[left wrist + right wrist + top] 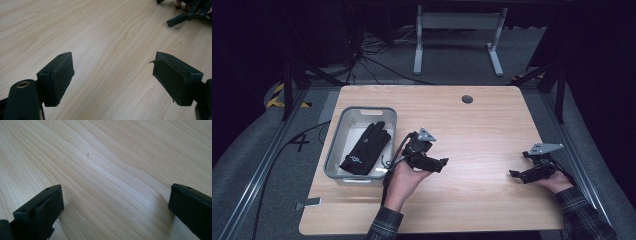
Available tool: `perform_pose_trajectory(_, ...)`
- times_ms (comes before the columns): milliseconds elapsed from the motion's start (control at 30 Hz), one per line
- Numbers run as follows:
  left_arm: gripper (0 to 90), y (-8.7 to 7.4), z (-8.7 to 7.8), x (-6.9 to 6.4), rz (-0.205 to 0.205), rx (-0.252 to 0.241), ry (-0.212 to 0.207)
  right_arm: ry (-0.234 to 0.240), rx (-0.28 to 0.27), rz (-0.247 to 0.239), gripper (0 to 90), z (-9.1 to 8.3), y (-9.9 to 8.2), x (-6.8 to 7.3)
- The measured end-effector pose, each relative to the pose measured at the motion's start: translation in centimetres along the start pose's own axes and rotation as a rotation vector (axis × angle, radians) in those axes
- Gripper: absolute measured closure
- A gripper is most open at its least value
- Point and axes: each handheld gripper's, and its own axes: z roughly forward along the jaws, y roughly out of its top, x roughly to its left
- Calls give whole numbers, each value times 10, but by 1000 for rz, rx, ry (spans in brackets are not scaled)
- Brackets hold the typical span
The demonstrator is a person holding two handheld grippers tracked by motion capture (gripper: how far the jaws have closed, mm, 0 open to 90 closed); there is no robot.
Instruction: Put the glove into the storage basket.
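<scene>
High view: a light wooden table (472,125) carries a grey rectangular plastic bin (343,131) near its left edge, with a black fabric glove (366,148) lying flat inside, fingers toward the far edge.
Glove's place: wholly within the bin, touching its floor, apart from both tools.
Left gripper (443,163): held in the person's left hand (404,177) just to the right of the bin, near the front edge, jaws pointing right across the table.
Left jaws: standing wide apart in the left gripper view, nothing between the left gripper (113,80) pads, bare wood beneath.
Right gripper (515,174): resting near the right edge, well apart from the bin.
Right jaws: spread wide in the right gripper view, with bare wood grain between the right gripper (116,207) pads.
Stage, as I judge it: the glove seems settled and the tools are empty.
Risk one: the cable trailing from the left gripper lies beside the bin's right wall; a careless swing could snag the rim and drag or tip the bin.
Risk two: a loose glove finger left draped high could be caught by a passing jaw and pulled out.
</scene>
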Motion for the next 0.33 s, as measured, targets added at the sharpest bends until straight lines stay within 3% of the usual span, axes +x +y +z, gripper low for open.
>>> perform_pose_trajectory(333, 168, -8, 32, -19, 55, 61, -24, 0, 0, 0, 4, 0, 0, 0)
